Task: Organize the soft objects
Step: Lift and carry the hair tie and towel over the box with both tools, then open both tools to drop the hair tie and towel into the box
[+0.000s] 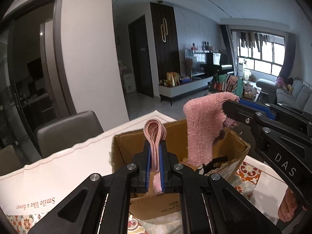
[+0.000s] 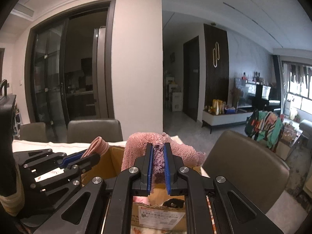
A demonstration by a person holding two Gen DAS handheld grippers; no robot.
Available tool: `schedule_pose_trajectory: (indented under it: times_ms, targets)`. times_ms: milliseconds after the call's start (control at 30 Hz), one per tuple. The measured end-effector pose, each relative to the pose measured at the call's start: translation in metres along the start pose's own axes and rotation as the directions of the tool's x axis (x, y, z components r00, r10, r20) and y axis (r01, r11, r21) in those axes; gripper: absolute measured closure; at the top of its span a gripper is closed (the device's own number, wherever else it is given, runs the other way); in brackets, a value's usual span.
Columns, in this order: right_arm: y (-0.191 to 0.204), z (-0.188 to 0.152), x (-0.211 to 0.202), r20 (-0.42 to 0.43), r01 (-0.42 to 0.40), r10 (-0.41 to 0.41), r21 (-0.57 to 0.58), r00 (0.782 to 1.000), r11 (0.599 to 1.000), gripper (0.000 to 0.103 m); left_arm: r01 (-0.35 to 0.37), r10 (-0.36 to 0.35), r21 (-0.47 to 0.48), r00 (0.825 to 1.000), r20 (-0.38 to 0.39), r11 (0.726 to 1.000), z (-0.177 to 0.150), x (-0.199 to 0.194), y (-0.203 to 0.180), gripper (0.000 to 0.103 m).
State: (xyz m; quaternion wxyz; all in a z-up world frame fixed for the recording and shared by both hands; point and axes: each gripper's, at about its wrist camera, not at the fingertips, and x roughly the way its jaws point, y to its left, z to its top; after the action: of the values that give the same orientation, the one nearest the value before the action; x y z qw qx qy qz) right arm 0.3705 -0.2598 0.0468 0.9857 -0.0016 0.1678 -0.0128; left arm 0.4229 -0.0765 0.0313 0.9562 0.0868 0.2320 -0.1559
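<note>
A folded pink towel hangs between both grippers above an open cardboard box. My left gripper is shut on one folded end of the towel, whose looped edge sticks up past the fingertips. My right gripper is shut on the other end of the towel, which drapes over its fingertips. In the left wrist view the right gripper comes in from the right. In the right wrist view the left gripper is at the left, over the box.
The box stands on a table with a white cloth and a patterned mat. Grey chairs stand at the far side and one at the right. The living room lies beyond.
</note>
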Motion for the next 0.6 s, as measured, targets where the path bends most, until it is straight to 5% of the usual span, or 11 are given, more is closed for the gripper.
schedule_pose_trajectory:
  times_ms: [433,533,600]
  targets:
    - [-0.016,-0.026,0.044,-0.157,-0.027,0.035,0.053,0.987,0.998,0.090,0.052,-0.050,0.021,0.993,-0.103,0.998,-0.014,0.037,-0.005,0.090]
    - [-0.020,-0.029,0.050,-0.175,-0.022,0.033,0.064,0.984,0.998,0.087,0.055,-0.053,0.019,0.992,-0.112,0.998,-0.015,0.040,-0.005,0.075]
    - [-0.022,-0.029,0.051,-0.185,-0.022,0.034,0.069,0.982,0.997,0.074,0.063,-0.061,0.007,0.992,-0.113,0.998,-0.015,0.041,-0.003,0.067]
